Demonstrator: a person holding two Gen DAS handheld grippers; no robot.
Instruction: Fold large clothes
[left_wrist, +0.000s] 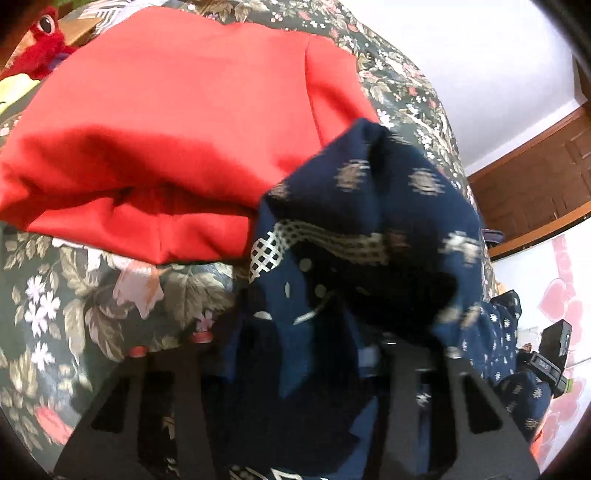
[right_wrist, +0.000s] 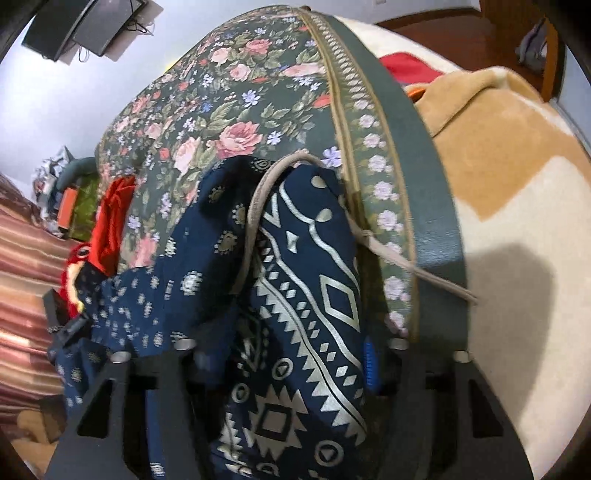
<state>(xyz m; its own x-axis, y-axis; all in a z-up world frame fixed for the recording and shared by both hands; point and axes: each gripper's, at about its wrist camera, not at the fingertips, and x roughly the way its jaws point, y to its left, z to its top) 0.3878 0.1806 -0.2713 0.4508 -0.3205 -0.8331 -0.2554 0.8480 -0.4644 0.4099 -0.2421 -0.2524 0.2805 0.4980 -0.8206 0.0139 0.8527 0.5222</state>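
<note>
One navy patterned garment (right_wrist: 306, 295), one red cloth (left_wrist: 177, 122), two tongs (left_wrist: 295, 354).

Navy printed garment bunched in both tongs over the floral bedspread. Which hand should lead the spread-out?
Right, probably. The right tongs sit over bare floral bedspread, so the navy garment has room. The left tongs hold fabric right beside the red cloth, crowding that side.

Left gripper (left_wrist: 295, 354): matte black angular fingers with slotted cut-outs, red round studs near the base. Right gripper (right_wrist: 284, 354): same black slotted build, silver round screw heads, a ribbed blue pad on one finger.
</note>
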